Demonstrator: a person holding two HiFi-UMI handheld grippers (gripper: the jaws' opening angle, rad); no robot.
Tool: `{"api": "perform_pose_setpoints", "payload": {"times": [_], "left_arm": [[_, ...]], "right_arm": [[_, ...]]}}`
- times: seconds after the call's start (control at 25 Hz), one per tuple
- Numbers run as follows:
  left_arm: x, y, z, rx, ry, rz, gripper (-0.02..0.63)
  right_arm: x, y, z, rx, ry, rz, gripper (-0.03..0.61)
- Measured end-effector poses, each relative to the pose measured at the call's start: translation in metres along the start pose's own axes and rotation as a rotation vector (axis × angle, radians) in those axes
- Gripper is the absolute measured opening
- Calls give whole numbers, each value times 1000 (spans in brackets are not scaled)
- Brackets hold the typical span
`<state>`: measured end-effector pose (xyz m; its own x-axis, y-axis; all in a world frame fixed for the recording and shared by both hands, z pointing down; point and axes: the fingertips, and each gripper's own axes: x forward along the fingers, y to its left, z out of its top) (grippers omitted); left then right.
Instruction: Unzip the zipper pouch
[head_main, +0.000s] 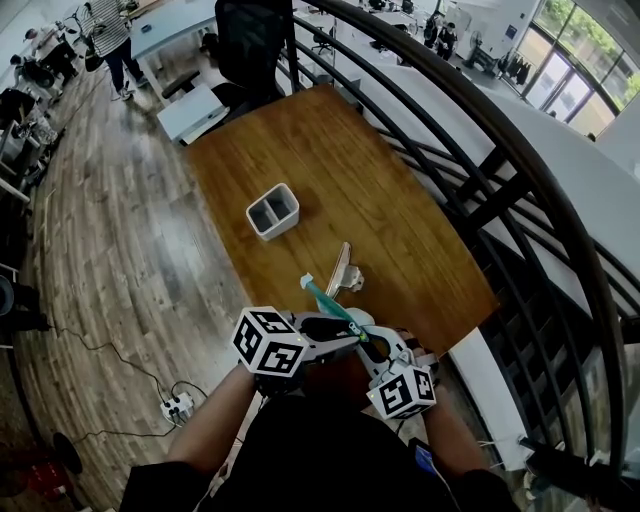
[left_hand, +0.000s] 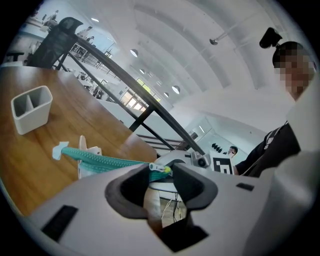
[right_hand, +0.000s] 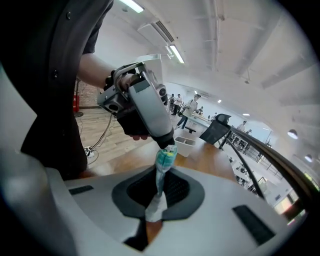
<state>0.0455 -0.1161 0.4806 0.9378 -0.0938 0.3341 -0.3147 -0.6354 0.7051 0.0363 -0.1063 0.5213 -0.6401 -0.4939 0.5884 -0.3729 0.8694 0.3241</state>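
Observation:
The zipper pouch (head_main: 325, 297), clear with a teal zipper, hangs stretched between both grippers over the table's near edge. In the left gripper view the teal zipper (left_hand: 110, 161) runs out to the left, and its slider (left_hand: 159, 168) lies between the tips of my left gripper (left_hand: 161, 172). Those jaws stand apart, so the gripper is open. My right gripper (right_hand: 159, 192) is shut on the pouch's end (right_hand: 162, 170), which rises from its jaws to the left gripper's tip (right_hand: 167, 142). In the head view the left gripper (head_main: 358, 333) and the right gripper (head_main: 378, 350) meet close together.
A white two-compartment box (head_main: 273, 211) stands near the middle of the wooden table (head_main: 400, 220). A pale wooden piece (head_main: 342, 270) lies just beyond the pouch. A dark curved railing (head_main: 480, 150) runs along the table's right side. A power strip (head_main: 176, 406) lies on the floor at left.

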Motion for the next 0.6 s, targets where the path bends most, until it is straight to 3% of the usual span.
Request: {"api": "perform_pose_setpoints", "payload": {"times": [0.28, 0.6], "left_arm": [[-5, -13, 6, -37, -41, -91, 141], [1, -4, 0, -15, -3, -48, 115]], "right_arm": [[-2, 0, -4, 6, 2, 3, 0], [0, 2, -2, -11, 1, 17, 0]]}}
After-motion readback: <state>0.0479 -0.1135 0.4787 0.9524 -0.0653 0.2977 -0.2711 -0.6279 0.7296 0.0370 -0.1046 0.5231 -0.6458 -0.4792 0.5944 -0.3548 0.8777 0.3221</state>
